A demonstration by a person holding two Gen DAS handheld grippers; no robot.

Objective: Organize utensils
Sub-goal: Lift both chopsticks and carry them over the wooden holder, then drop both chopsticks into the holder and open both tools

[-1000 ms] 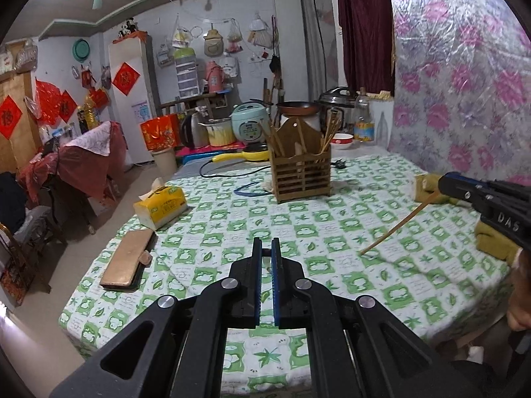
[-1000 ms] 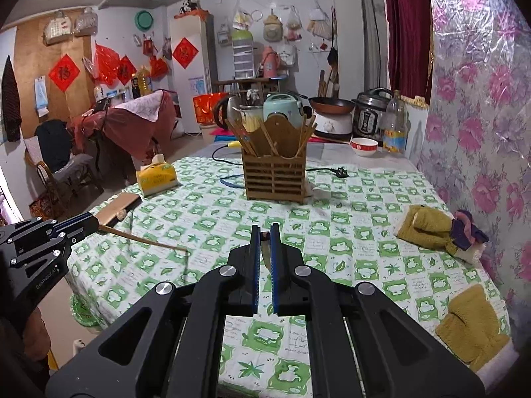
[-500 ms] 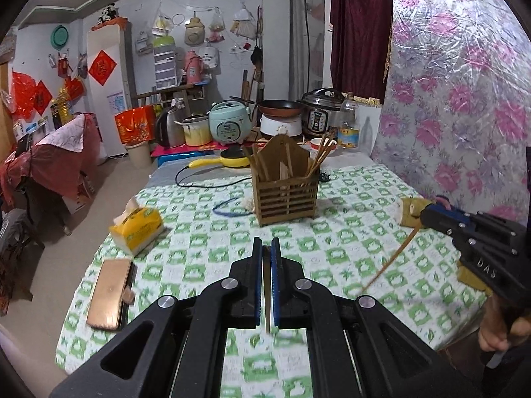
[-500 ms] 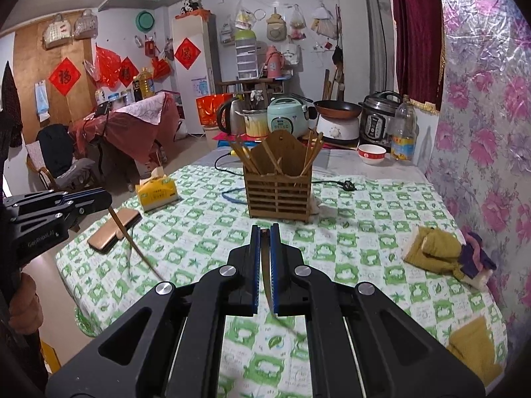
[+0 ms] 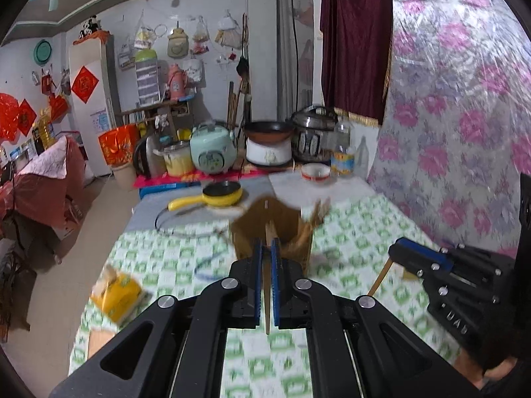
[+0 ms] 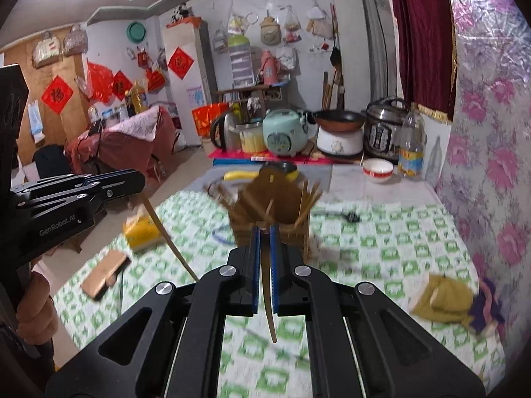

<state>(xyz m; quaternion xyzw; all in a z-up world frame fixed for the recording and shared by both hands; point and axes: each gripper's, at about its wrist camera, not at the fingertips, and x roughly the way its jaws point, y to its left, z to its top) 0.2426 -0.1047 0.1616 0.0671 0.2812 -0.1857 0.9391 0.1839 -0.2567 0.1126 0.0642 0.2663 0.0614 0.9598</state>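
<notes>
A wooden utensil holder [image 5: 275, 229] with several chopsticks stands mid-table; it also shows in the right wrist view [image 6: 275, 219]. My left gripper [image 5: 266, 248] is shut on a wooden chopstick [image 5: 266, 295], raised above the table just before the holder. My right gripper [image 6: 264, 235] is shut on another wooden chopstick [image 6: 268, 305], also raised near the holder. The right gripper shows in the left wrist view [image 5: 418, 258] with its chopstick [image 5: 380, 275] hanging down. The left gripper shows in the right wrist view [image 6: 109, 182] with its chopstick [image 6: 169, 238].
Green-checked tablecloth [image 6: 381, 252]. Yellow tissue box [image 6: 141, 232] and brown wallet [image 6: 104, 270] at left. Yellow cloths [image 6: 444, 301] at right. Yellow pan [image 5: 219, 195], rice cookers, white bowl [image 6: 377, 169] and bottle behind the holder. Flowered wall at right.
Both grippers have risen and moved forward toward the holder, each still carrying its chopstick. The holder now looks larger and nearer; the view is motion-blurred.
</notes>
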